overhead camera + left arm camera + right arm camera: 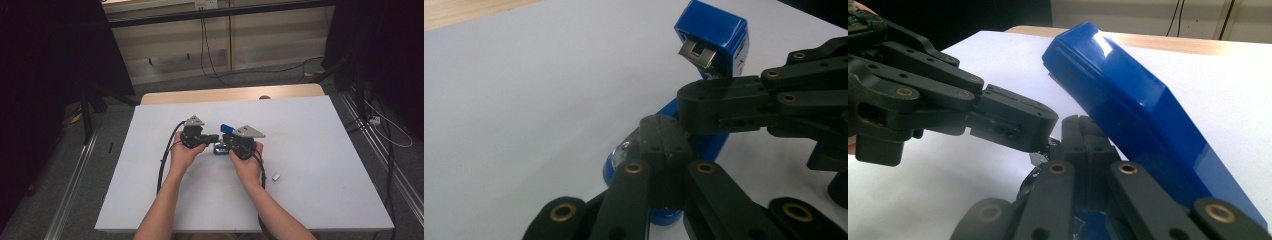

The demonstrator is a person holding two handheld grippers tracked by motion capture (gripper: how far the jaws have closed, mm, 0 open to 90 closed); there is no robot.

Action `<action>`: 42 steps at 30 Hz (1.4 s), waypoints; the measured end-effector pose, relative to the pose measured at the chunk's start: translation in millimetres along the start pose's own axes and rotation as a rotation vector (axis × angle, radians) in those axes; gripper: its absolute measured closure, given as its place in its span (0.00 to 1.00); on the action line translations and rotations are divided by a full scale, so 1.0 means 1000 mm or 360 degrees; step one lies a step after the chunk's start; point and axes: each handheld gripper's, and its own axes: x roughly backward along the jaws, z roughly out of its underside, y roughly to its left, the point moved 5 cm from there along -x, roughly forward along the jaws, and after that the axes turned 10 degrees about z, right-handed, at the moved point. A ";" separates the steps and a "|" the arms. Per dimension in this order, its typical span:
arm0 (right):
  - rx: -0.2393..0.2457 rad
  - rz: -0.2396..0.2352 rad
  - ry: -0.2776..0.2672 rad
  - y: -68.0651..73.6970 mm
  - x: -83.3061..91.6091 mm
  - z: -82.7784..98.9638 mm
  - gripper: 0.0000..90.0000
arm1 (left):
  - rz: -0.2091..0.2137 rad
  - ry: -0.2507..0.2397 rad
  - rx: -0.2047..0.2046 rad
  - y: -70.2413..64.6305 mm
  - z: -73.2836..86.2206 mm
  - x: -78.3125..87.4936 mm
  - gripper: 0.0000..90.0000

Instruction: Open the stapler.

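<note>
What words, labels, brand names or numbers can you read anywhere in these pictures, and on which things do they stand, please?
None can be read.
Blue stapler: its raised top is plain and glossy, no brand or lettering visible.
Left gripper and right gripper: black jaws with brass rivets, no markings.
Small silver piece on the white table: too small to tell if it bears any text.

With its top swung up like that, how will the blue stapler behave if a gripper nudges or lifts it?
The blue stapler is hinged open, its lid raised, so the lid will probably swing rather than stay put. Its glossy plastic shell looks slippery for the pads. The body seems rigid; with the left gripper and right gripper both shut at its base, it should not tip.
</note>
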 end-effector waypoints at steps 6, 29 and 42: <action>0.0029 0.0000 -0.0007 0.001 0.000 -0.005 1.00 | -0.0030 0.0021 -0.0061 -0.002 0.000 -0.001 1.00; 0.0073 0.0060 -0.0018 -0.007 0.010 -0.016 1.00 | -0.0025 0.0072 -0.0078 0.002 0.009 -0.005 1.00; 0.0113 0.0162 0.0013 -0.025 0.022 -0.022 1.00 | -0.0025 0.0072 -0.0100 0.002 0.010 -0.005 1.00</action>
